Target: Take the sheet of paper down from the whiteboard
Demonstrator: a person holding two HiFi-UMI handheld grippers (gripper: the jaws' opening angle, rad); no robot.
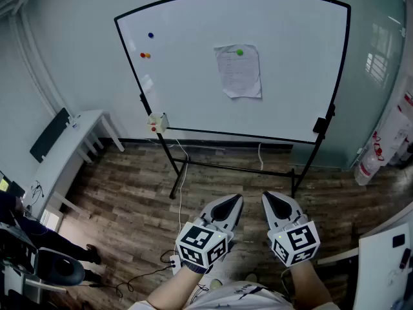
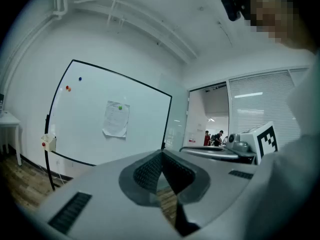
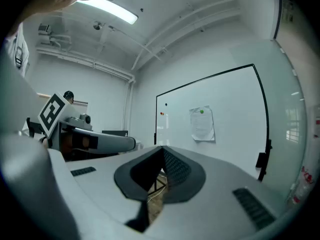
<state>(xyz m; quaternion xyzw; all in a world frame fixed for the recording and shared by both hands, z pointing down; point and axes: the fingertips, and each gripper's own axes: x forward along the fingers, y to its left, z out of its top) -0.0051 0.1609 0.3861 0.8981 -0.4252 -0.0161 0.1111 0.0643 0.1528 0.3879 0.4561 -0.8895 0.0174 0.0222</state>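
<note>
1. I am holding my left gripper [image 1: 233, 202] level above the wooden floor [image 1: 129, 202], at 6 o'clock of the whiteboard [image 1: 193, 89]. Its fingers [image 2: 149, 171] are pressing tip against tip, clenched on nothing.
2. I am holding my right gripper [image 1: 268, 199] just beside the left one, at its 3 o'clock, also level. Its fingers [image 3: 176, 168] are likewise clenched and empty, with only floor showing through the slit beneath the tips.
3. The sheet of paper [image 1: 239, 76] is hanging on the whiteboard, a little right of the board's middle. It is at 12 o'clock from both grippers and well apart from them. A green magnet [image 1: 240, 52] is pinning it near its top edge.
4. In the left gripper view the sheet is showing at 11 o'clock above the fingers; in the right gripper view it is showing at 1 o'clock.
5. A blue magnet [image 1: 151, 35] and a red-and-orange pair [image 1: 145, 55] are sitting at 10 o'clock of the sheet, near the board's upper left corner.
6. A small pale box [image 1: 158, 122] is sitting at the board's lower left corner, at 8 o'clock of the sheet. A black block [image 1: 321, 124] is sitting on the right frame at 4 o'clock.
7. A white desk [image 1: 77, 141] is standing against the wall at 9 o'clock of the board's stand.
</note>
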